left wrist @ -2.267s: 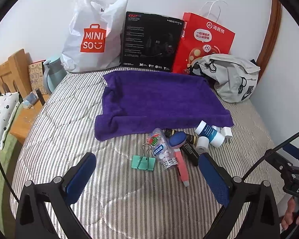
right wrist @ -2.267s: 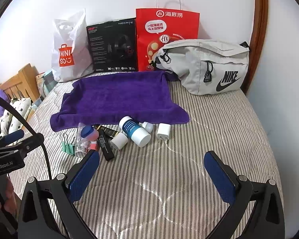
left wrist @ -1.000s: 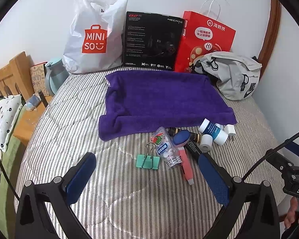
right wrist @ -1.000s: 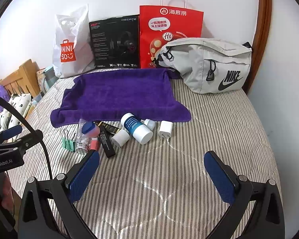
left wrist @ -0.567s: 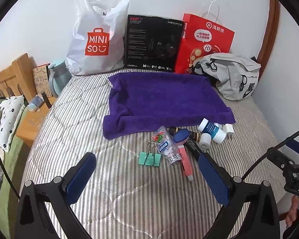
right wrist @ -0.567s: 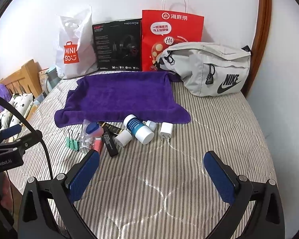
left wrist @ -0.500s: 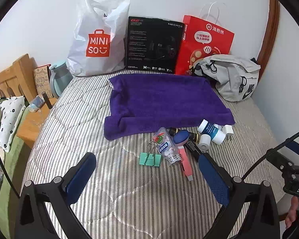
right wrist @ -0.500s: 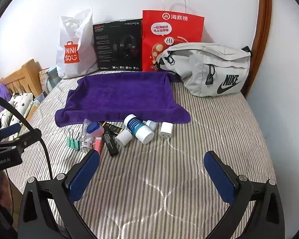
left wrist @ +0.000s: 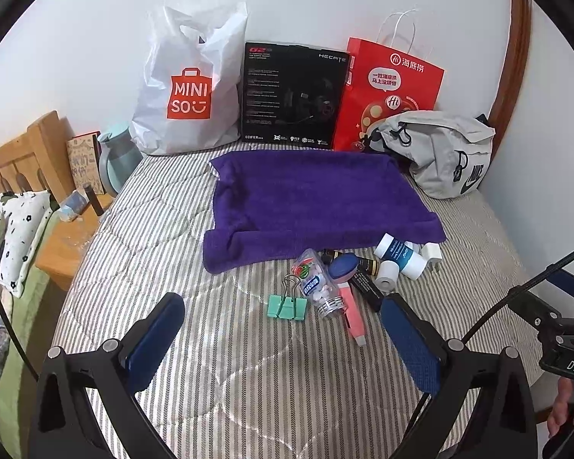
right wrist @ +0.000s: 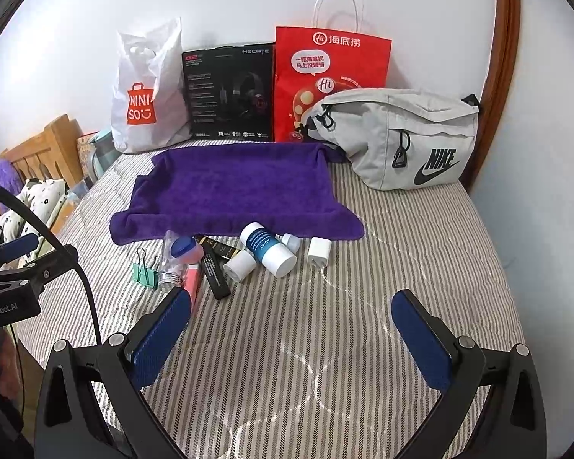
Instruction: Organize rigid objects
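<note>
Clutter lay in a tight row along the near edge of the purple towel as I held both claws over the striped bed cover, my left gripper and my right gripper each spread wide and grasping nothing. From the left-hand camera, a green binder clip sat nearest, just beside a clear bottle of white pills lying on its side; a pink tube with a blue cap lay touching that bottle, and a black tube slanted beside it. From the right-hand camera, a small white roll rested against a white-and-blue bottle tipped on its side, a little white bottle lay just behind it at the towel's hem, and a white charger plug stood slightly apart on the right. The towel itself was bare, spread flat with its near corners rumpled. Against the wall behind it stood a white Miniso bag, a black headset box and a red paper bag, with a grey Nike waist bag slumped at the right. A person's fingers showed at the edge of the left-hand view.
</note>
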